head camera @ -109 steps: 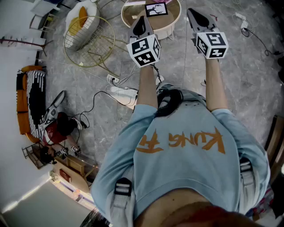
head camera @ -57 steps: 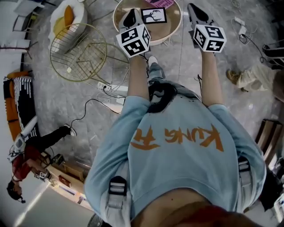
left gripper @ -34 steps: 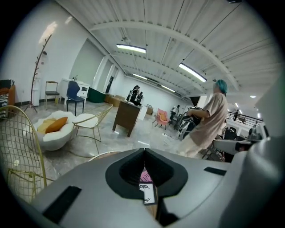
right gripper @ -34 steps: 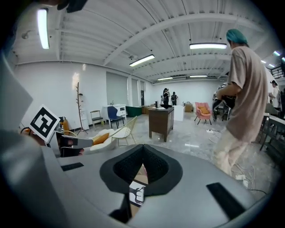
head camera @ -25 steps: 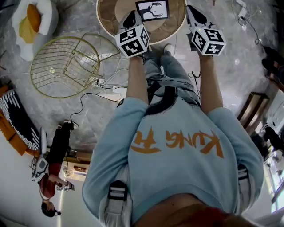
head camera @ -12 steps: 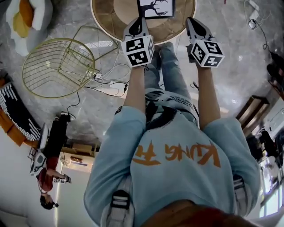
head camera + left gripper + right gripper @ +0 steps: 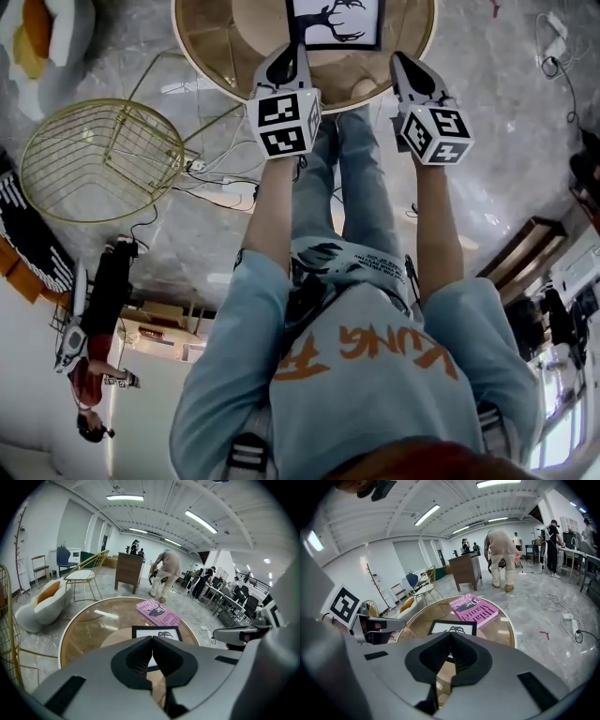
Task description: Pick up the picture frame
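While the jaws of left gripper [image 7: 290, 56] and right gripper [image 7: 405, 66] are closed and empty, the black-edged rectangular picture frame [image 7: 335, 21] lies just ahead between them on the round glass table [image 7: 202, 54].

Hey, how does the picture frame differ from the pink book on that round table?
The picture frame has a black border round a white picture with a dark figure; the pink book has a pink cover with dark lettering. The picture frame lies near the table's middle, the pink book beyond it by the far rim. Both lie flat on the round table.
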`<state>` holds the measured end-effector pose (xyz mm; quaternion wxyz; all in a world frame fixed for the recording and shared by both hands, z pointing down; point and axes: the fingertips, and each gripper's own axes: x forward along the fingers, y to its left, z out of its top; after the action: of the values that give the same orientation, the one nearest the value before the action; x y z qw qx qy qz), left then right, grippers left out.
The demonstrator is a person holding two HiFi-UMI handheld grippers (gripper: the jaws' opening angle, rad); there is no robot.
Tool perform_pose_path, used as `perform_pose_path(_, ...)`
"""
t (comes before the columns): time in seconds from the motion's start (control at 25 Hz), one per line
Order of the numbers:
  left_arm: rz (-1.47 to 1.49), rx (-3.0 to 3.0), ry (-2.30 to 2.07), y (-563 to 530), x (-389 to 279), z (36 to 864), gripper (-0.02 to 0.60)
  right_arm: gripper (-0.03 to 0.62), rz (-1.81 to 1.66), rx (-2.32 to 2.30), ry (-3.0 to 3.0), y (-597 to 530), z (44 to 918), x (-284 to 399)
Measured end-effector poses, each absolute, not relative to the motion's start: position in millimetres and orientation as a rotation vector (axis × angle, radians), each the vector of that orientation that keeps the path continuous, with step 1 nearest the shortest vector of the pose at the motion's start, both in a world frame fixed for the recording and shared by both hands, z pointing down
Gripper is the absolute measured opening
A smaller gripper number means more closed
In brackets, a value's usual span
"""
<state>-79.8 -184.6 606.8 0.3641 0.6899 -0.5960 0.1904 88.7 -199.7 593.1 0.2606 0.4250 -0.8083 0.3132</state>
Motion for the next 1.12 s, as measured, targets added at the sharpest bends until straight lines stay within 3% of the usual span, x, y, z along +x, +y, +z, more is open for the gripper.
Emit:
perform_pose_path(0.68, 0.591, 1.716, -1.525, -191, -97, 703, 0.021, 0.000, 0.814, 1.165, -2.124, -229, 688, 94)
perform_pose_path(0.76, 0.604, 1.714, -1.512, -192, -96, 708, 0.021, 0.025, 0.833, 1.152, -2.124, -230, 695, 97)
perform_pose_path(0.8, 0.604, 1.717, -1.504, -194, -94, 711, 0.022, 0.074, 0.843, 1.143, -2.123, -233, 699, 99)
perform_pose_path(0.92, 0.600, 1.714, -1.471, -204, -91, 722, 0.126, 0.109, 0.856, 1.129, -2.116, -241, 710, 101)
perform_pose_path(1.12, 0.590, 1.690, -1.434, -212, -96, 738, 0.143, 0.120, 0.868, 1.107, -2.114, -251, 722, 96)
